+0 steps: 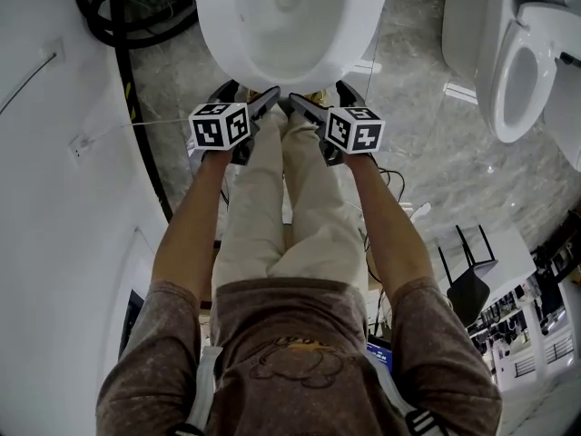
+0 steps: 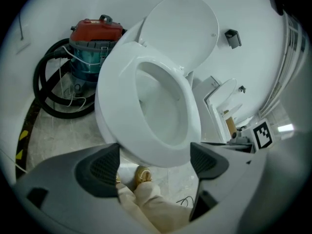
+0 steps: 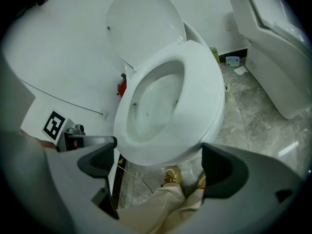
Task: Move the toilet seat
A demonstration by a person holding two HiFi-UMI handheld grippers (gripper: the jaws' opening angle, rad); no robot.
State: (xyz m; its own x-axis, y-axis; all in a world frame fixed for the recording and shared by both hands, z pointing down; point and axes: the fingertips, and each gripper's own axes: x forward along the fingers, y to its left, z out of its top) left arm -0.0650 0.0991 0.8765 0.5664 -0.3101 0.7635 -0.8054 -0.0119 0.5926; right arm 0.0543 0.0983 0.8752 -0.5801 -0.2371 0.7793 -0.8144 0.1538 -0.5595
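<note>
The white toilet [image 1: 283, 16] stands straight ahead with its seat [image 1: 218, 34] lying down on the bowl and its lid [image 2: 183, 28] raised against the wall. My left gripper [image 1: 247, 94] is open at the front left of the seat's rim [image 2: 112, 101], and its pads [image 2: 105, 167] hold nothing. My right gripper [image 1: 320, 96] is open at the front right, just short of the seat [image 3: 204, 91]. Its pads [image 3: 219, 167] are bare too. The lid [image 3: 141, 26] also shows upright in the right gripper view. The seat's front edge hangs just ahead of both pairs of jaws.
A red and teal vacuum [image 2: 92, 48] with a black hose [image 1: 127, 16] sits left of the toilet by the white wall. A second toilet [image 1: 526, 62] stands at the right. My beige trouser legs [image 1: 290, 198] and shoes [image 2: 141, 174] are below the bowl's front.
</note>
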